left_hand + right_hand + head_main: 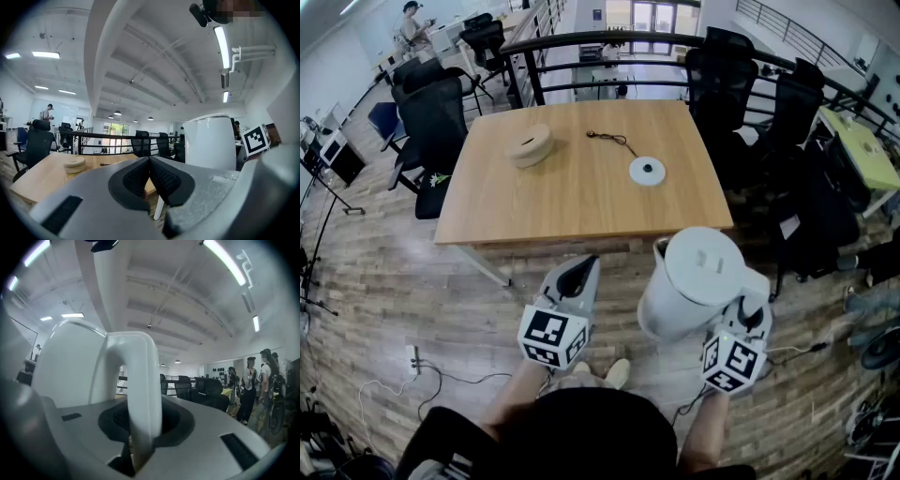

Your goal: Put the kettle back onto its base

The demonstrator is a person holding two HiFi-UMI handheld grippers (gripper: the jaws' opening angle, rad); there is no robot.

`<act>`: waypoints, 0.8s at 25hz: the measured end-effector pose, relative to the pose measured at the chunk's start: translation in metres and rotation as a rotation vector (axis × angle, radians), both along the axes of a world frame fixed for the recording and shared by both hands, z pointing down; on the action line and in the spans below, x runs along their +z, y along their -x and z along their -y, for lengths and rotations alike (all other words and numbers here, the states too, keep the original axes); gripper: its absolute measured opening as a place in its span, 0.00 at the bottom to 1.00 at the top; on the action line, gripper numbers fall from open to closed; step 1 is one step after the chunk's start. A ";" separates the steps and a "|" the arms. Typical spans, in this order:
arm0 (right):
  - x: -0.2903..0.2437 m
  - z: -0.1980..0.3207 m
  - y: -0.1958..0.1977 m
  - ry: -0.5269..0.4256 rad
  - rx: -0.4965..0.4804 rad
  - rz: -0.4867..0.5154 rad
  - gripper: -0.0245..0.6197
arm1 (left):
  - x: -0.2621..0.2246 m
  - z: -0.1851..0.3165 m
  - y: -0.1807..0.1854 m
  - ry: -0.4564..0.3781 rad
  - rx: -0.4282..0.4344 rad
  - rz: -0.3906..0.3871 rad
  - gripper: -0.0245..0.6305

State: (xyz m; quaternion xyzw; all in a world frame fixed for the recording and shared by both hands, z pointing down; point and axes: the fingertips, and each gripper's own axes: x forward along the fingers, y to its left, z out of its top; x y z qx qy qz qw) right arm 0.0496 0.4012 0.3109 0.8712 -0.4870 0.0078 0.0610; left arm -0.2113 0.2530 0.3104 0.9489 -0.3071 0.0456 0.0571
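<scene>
**Two grippers held low before the table, the kettle in the right one**

Two forearms reach forward from the bottom of the head view, each carrying a gripper out over the wooden floor point(384, 281), short of the near edge of the table point(581, 220). The left gripper point(580, 269) points ahead toward the table, tipped just slightly downward. Its jaws are pressed together with nothing between them, and the ribbed pads meet in a line in the left gripper view. Its marker cube point(553, 337) sits close to the person's body.

The right gripper point(140, 427) lies level, just to the right of the left one. It pinches the white handle point(140, 380), which stands upright between the dark pads and arches over to the body on the left in the right gripper view. The kettle point(698, 281) hangs upright in the air over the floor, near the table's near right corner. Its lid is shut and its spout points left, toward the left gripper.

The base point(647, 171), a white disc with a dark centre, lies on the right half of the table, well apart from the kettle. A thin dark cord point(609, 139) lies just beyond it. A round beige object point(530, 145) rests on the left half. Black office chairs point(436, 122) stand around the table.
</scene>
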 end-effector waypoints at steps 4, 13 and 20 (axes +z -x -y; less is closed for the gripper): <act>0.001 0.001 -0.005 -0.002 -0.007 0.013 0.16 | -0.002 0.000 -0.006 0.002 0.000 0.000 0.03; 0.005 0.002 -0.025 -0.007 -0.017 0.019 0.16 | 0.003 0.001 -0.024 0.002 -0.007 0.011 0.03; 0.006 0.001 -0.043 -0.005 -0.008 0.013 0.16 | 0.005 0.004 -0.038 0.006 -0.010 0.016 0.03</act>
